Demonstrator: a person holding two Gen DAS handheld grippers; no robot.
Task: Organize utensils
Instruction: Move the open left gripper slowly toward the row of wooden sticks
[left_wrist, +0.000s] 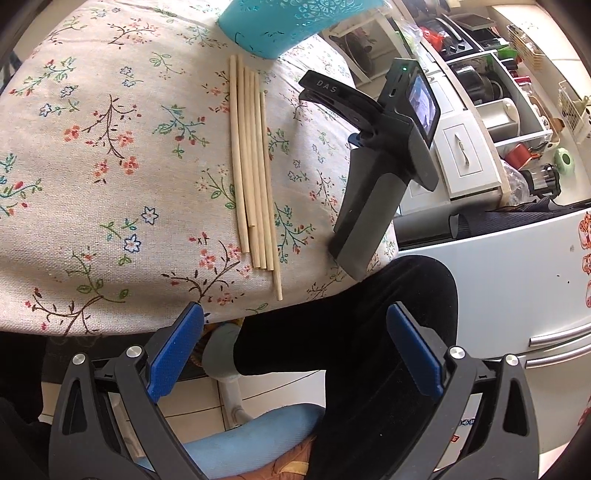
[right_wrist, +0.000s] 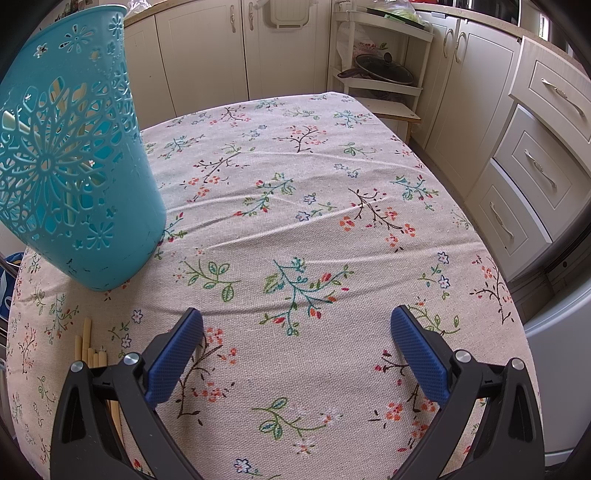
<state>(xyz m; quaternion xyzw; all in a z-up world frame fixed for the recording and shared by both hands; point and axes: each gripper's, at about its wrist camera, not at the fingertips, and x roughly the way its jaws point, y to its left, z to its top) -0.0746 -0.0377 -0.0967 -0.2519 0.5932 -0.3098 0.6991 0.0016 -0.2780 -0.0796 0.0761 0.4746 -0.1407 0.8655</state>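
The teal basket (left_wrist: 291, 22) is cut off at the frame's top; the chopsticks (right_wrist: 90, 350) vanish behind the right claw (right_wrist: 297, 354) at lower left.

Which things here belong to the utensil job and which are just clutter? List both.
For the job:
chopsticks, loose on the floral tablecloth
teal basket, some sticks visible inside
left gripper and right gripper, both open

Just lying about:
pan lid on the corner rack
cabinet drawers

Chopsticks (left_wrist: 253, 173) lie side by side on the table (left_wrist: 92, 166), ends toward the basket (left_wrist: 291, 26), which stands just beyond them. Right gripper (right_wrist: 295, 354) — above the table, right of the chopsticks (basket ahead-left); left gripper (left_wrist: 295, 354) — off the near edge.
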